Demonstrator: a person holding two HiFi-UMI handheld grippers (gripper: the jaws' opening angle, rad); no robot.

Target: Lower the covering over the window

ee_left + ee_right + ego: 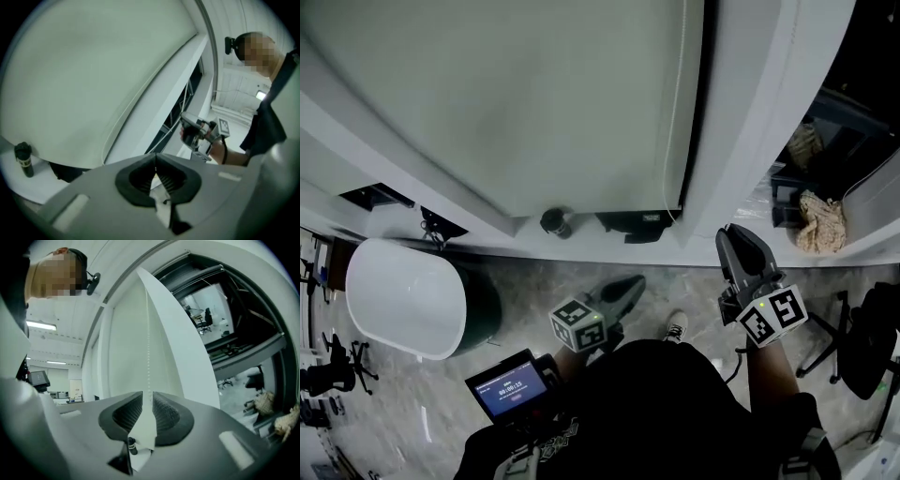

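Note:
A pale grey-green roller blind hangs over the window, its lower edge just above the white sill. A white bead chain runs down the blind's right edge. My right gripper is held up beside that chain. In the right gripper view the chain drops straight into the narrow gap between the jaws of my right gripper, and the pads stand apart from it. My left gripper is lower and left, shut on nothing, and in its own view its jaws meet below the blind.
A small dark bottle and a black box sit on the sill. Below left lies a white oval tub. A small screen is at my waist. To the right are a crumpled cloth and a chair.

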